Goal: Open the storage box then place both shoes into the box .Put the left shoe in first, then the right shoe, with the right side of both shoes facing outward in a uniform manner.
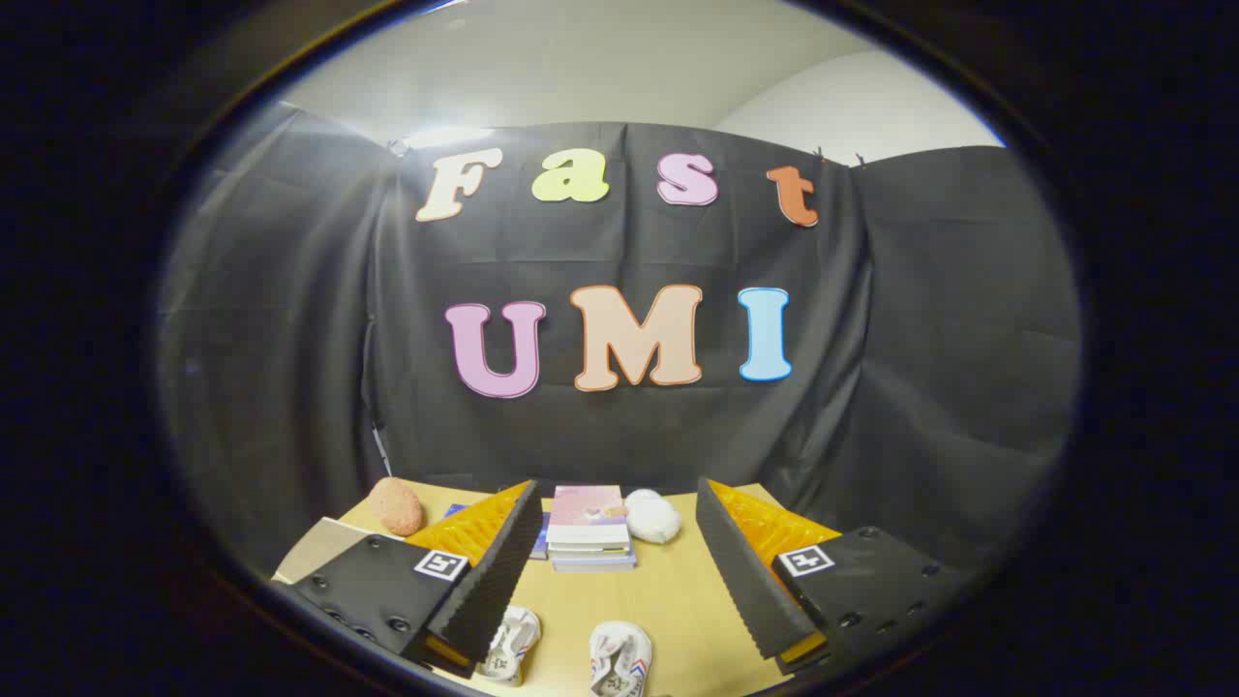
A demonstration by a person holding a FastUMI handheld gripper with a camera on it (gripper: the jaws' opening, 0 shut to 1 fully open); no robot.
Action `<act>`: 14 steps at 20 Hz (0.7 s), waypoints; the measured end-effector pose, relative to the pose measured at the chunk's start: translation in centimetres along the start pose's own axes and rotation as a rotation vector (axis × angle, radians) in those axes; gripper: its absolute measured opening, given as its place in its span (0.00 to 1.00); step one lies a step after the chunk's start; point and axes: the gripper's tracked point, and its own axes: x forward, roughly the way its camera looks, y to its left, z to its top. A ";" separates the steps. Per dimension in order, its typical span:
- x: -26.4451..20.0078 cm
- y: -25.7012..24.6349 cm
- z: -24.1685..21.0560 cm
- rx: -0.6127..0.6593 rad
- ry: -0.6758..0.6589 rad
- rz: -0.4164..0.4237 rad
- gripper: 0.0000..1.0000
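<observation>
Gripper (619,561): fingers spread wide, nothing between them.
Shoes: one (510,644) by the left finger, other (620,660) in the gap, apart.
Books (589,528): stacked beyond fingers.
Table (668,590): bare wood between shoes and books.

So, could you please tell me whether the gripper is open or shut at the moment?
Open. The gripper has its fingers spread wide above the table, clamping nothing; the two shoes lie low between them.
</observation>
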 end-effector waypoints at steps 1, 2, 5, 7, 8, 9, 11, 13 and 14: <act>-0.1 0.1 -0.1 0.001 0.000 0.002 0.98; -0.3 0.4 -0.1 0.002 0.002 0.006 0.98; -0.7 0.8 -0.1 0.007 0.003 0.012 0.98; -1.0 1.0 -0.2 0.012 0.005 0.016 0.98; -1.1 1.1 -0.2 0.016 0.004 0.017 0.98; -1.3 1.1 -0.3 0.021 0.003 0.019 0.98; -1.6 1.3 -0.3 0.037 0.002 0.023 0.98; -1.9 1.5 -0.5 0.057 0.000 0.030 0.98; -2.1 1.7 -0.6 0.066 -0.001 0.035 0.98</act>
